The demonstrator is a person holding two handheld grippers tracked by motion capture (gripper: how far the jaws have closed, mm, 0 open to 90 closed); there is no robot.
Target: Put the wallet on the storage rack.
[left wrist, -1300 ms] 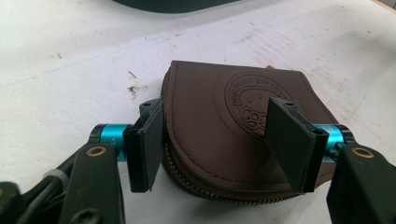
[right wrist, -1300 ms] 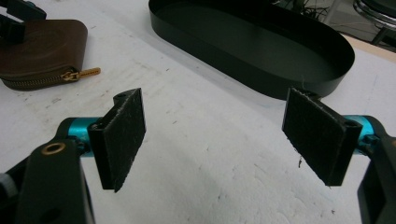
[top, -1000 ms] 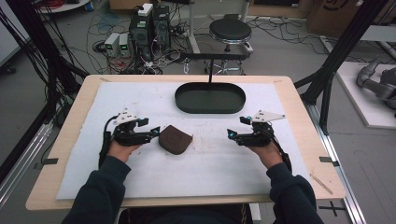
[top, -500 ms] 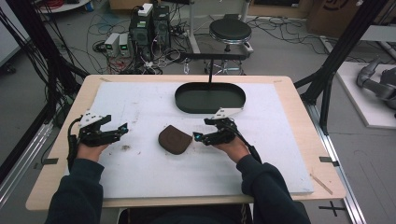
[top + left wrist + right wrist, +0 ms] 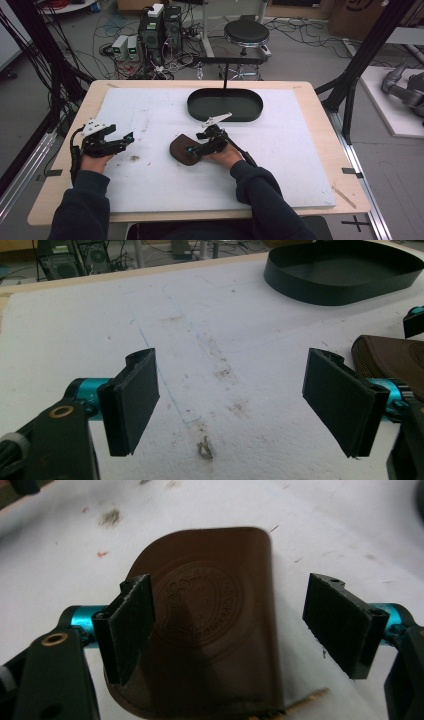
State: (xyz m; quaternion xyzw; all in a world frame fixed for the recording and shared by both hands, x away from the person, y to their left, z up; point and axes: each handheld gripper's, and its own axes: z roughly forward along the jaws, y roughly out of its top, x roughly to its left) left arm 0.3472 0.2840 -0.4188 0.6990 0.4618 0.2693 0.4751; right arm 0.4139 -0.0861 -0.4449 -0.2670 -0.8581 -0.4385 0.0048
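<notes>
1. Brown leather pouch [image 5: 184, 150] lying flat on the white mat [image 5: 300, 150] of the desk [image 5: 320, 100], near the middle, in front of the black oval tray [image 5: 225, 105] and apart from it.
2. Round embossed seal with ring of letters seen on the pouch [image 5: 205, 615] in the right gripper view; letters too blurred to read. No other readable writing.
3. Right claw [image 5: 196, 149] released, jaws spread wide over the pouch, one on each side of the seal; pads [image 5: 131, 625] not pressing on the leather. Touching it or just above: cannot tell.
4. Left claw [image 5: 127, 138] also released, wide apart, having just opened more; nothing between the jaws, only stained mat [image 5: 210, 340] under them. Well apart from the pouch, at the left part of the desk.
5. Given by the left gripper view, not by the high view: small scrap of debris [image 5: 204, 448] on the mat, faint blue pencil lines, pouch edge [image 5: 390, 360] at far right, tray [image 5: 345, 270] behind.
6. Given by the high view, not by the gripper views: both forearms in dark sleeves [image 5: 80, 200], round stool [image 5: 246, 33] and computer boxes [image 5: 160, 25] with cables on the floor beyond the desk.
</notes>
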